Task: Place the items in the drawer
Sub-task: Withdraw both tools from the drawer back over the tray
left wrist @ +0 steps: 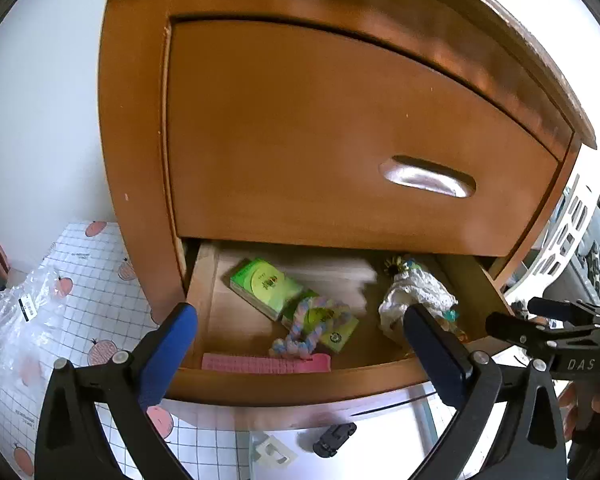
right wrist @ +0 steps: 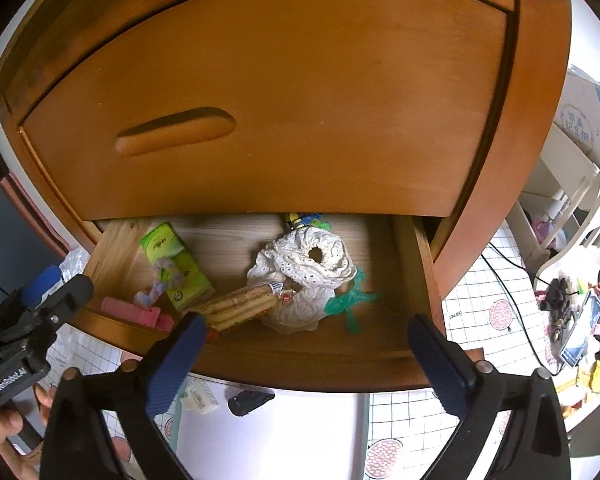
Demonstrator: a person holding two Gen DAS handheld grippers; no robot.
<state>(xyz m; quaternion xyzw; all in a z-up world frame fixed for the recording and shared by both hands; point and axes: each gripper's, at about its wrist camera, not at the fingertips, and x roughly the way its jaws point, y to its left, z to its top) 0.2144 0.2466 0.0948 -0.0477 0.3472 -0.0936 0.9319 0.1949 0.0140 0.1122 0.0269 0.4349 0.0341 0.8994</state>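
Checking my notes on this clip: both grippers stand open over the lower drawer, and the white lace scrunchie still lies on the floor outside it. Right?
Not quite. The white lace scrunchie lies inside the open lower drawer, beside the teal clip, as the right wrist view shows. The left gripper and the right gripper are indeed open, with nothing between their jaws.

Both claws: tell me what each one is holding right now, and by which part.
Nothing is held. The left claw and the right claw both stand wide open over the open drawer, with nothing pressed between their pads.
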